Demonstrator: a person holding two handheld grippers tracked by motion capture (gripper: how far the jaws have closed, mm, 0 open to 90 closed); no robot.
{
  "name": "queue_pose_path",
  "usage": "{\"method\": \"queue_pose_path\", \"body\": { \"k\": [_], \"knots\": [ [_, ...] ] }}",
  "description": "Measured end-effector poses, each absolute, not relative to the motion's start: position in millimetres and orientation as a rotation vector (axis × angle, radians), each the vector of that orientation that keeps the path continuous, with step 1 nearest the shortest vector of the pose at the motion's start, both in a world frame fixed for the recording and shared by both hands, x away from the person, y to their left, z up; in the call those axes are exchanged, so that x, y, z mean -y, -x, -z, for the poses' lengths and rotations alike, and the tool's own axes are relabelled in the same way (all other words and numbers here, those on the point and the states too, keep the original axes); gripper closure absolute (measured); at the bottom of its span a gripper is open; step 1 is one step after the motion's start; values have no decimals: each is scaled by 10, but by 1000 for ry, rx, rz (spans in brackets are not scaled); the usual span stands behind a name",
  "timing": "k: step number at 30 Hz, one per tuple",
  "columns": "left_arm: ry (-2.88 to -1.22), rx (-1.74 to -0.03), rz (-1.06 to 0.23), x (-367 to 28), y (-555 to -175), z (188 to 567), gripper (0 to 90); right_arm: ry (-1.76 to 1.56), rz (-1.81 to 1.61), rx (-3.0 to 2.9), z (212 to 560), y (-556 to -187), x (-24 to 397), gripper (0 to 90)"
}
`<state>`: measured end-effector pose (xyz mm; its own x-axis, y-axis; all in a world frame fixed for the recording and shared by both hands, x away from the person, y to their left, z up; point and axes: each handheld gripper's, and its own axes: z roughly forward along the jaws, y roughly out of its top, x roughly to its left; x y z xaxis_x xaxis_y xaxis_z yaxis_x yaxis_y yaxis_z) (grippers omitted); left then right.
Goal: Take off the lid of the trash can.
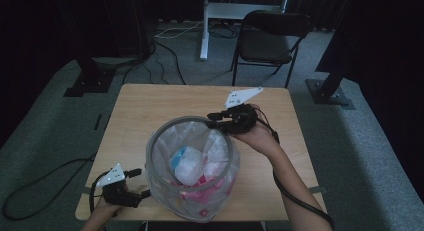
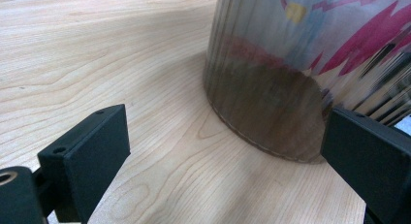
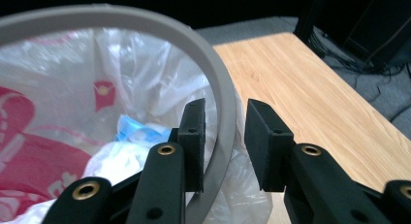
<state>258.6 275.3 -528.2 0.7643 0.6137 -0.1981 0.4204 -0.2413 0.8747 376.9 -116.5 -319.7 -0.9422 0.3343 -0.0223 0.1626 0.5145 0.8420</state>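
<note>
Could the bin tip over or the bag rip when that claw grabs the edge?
It might. The right gripper has its jaws astride the bin's grey rim, with thin bag plastic bunched below, so a pinch and pull could tear it. The left gripper stands open beside the bin's base, not gripping it, so a tug at the top could tilt the light mesh bin and spill the rubbish.

My right gripper (image 3: pixel 225 141) straddled the bin's grey rim (image 3: pixel 220 88) — one jaw inside against the clear liner (image 3: pixel 145 73), the other outside, not visibly pressing; crumpled white and blue rubbish (image 3: pixel 128 136) lay below; the wooden table (image 3: pixel 310 98) stretched beyond.
</note>
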Motion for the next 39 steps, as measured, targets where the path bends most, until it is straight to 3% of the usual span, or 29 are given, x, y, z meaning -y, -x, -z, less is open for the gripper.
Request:
{"method": "queue_pose_path", "body": {
  "k": [5,19,39],
  "knots": [
    [-1873,-801,-221,-2756,-2592,5281,37,-445,-1368,-2609,3201,-3773,1108,746],
    [-1866,-805,-234,-2757,-2585,5261,37,-549,-1187,-2584,3142,-3673,978,794],
    [-1863,-816,-240,-2780,-2594,5263,37,-591,-1403,-2454,2903,-3629,1118,813]
  ]
}}
